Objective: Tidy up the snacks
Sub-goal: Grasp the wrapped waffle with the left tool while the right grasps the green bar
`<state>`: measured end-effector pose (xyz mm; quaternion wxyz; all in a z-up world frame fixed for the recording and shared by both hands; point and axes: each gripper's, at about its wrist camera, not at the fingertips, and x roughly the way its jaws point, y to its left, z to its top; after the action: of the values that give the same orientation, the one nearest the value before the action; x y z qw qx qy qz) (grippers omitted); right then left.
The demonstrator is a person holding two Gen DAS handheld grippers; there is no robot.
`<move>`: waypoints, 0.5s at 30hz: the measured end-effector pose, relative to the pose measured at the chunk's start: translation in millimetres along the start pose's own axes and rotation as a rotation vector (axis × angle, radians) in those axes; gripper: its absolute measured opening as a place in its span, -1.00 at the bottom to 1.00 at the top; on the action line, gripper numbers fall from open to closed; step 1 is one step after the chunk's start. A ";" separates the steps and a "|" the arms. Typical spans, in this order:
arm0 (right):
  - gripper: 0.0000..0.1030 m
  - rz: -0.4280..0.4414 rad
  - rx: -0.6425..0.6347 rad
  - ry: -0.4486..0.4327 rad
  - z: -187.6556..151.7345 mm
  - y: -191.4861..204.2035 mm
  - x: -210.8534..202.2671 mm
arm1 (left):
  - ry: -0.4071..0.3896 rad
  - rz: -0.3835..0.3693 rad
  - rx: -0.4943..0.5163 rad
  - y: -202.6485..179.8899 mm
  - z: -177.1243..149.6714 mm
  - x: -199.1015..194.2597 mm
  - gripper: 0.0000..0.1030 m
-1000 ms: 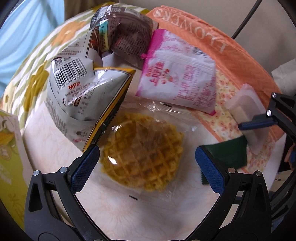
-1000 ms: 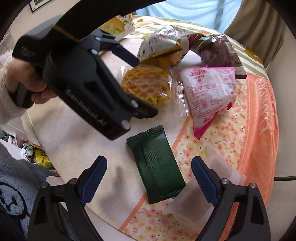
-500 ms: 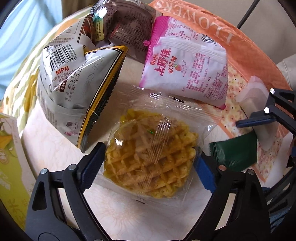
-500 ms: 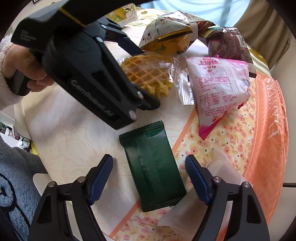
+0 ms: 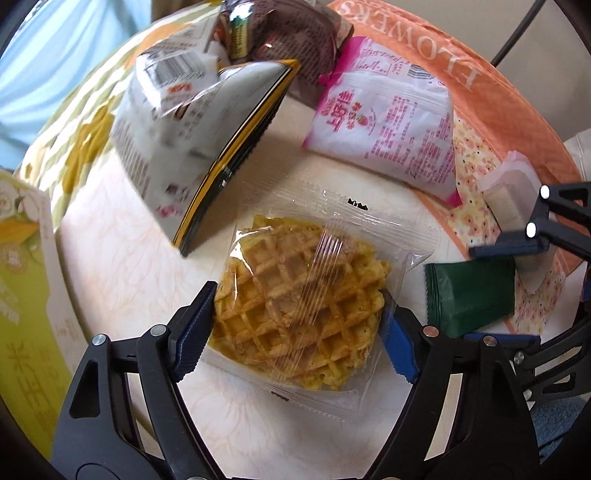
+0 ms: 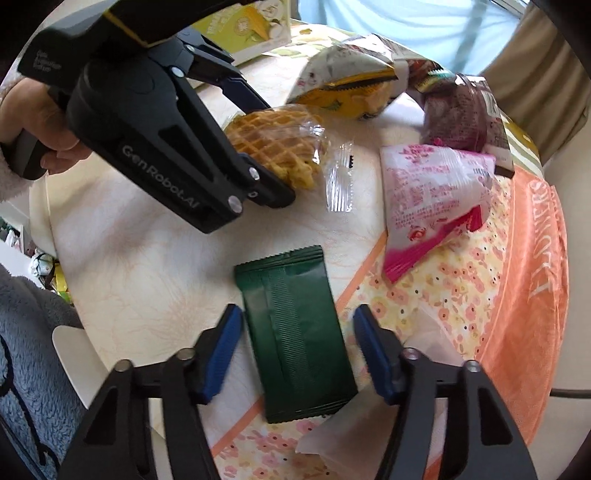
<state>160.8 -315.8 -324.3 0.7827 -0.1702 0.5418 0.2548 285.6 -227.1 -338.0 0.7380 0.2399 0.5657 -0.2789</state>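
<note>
On the cream table [image 5: 110,258], the left gripper [image 5: 295,325] has just been closing around the waffle packet [image 5: 299,302] — its blue pads now press the waffle's two sides through the clear wrapper. The right gripper [image 6: 297,350] has likewise been closing on the green packet [image 6: 295,339], which lies flat at the edge of the floral cloth [image 6: 461,288]; its left pad touches the packet's edge, though whether the right pad touches it I cannot tell. Beyond lie a pink packet [image 5: 388,136], a white-and-yellow bag [image 5: 192,140] and a brown packet [image 5: 280,33].
</note>
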 end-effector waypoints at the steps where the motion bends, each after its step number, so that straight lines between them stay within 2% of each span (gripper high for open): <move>1: -0.12 0.003 -0.009 -0.002 -0.7 4.3 -1.9 | 0.000 0.000 -0.009 0.2 -2.3 -0.7 0.52; 8: -0.16 -0.004 -0.023 -0.010 -5.0 21.8 -8.0 | -0.013 0.021 -0.066 4.1 -12.3 -15.7 0.51; 15: -0.16 0.029 0.114 -0.044 -6.7 12.5 -31.8 | -0.077 0.036 -0.149 9.0 -24.6 -58.8 0.51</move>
<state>139.3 -316.1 -296.9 0.7989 -0.1121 0.5406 0.2385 262.5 -195.8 -286.7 0.7799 0.1837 0.5518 -0.2316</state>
